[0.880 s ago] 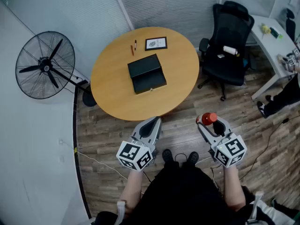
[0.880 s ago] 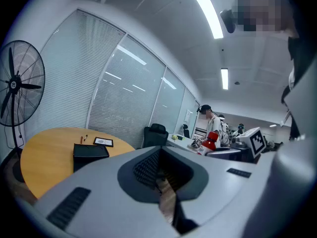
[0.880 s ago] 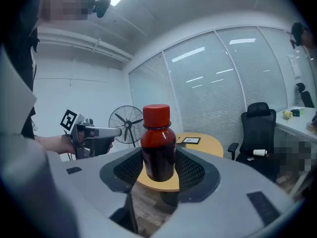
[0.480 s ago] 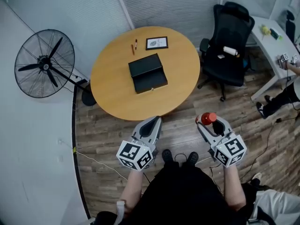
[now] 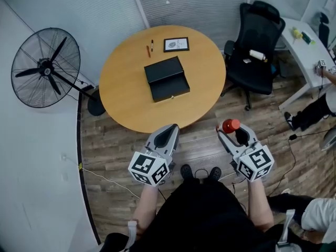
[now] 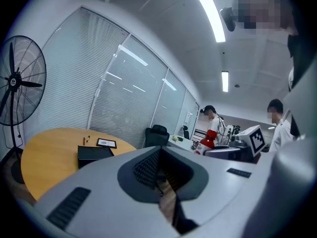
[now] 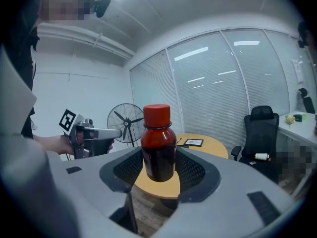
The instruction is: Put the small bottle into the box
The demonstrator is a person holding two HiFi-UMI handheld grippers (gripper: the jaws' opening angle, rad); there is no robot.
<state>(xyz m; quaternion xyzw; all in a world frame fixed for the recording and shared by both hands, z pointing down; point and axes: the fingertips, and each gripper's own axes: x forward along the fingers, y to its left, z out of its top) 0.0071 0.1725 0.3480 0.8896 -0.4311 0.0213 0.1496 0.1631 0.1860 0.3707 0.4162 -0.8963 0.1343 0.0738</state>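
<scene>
A small dark-red bottle [image 7: 158, 143] with a red cap stands upright between the jaws of my right gripper [image 7: 159, 170], which is shut on its body. From the head view the bottle [image 5: 231, 125] and right gripper [image 5: 234, 133] hang over the wooden floor, short of the round table [image 5: 126, 104]. A black box [image 5: 166, 78] lies open in the middle of that table, also visible from the left gripper view as the box [image 6: 94, 153]. My left gripper [image 5: 164, 136] is level with the right one, shut and holding nothing.
A framed picture [image 5: 176, 44] and two pens [image 5: 150, 48] lie behind the box. A standing fan [image 5: 46, 68] is at the left, a black office chair [image 5: 257, 41] right of the table, a white desk [image 5: 304, 41] and a person at the far right.
Both grippers have moved a little forward toward the table, the right one still carrying the bottle. The person at the right edge has shifted.
</scene>
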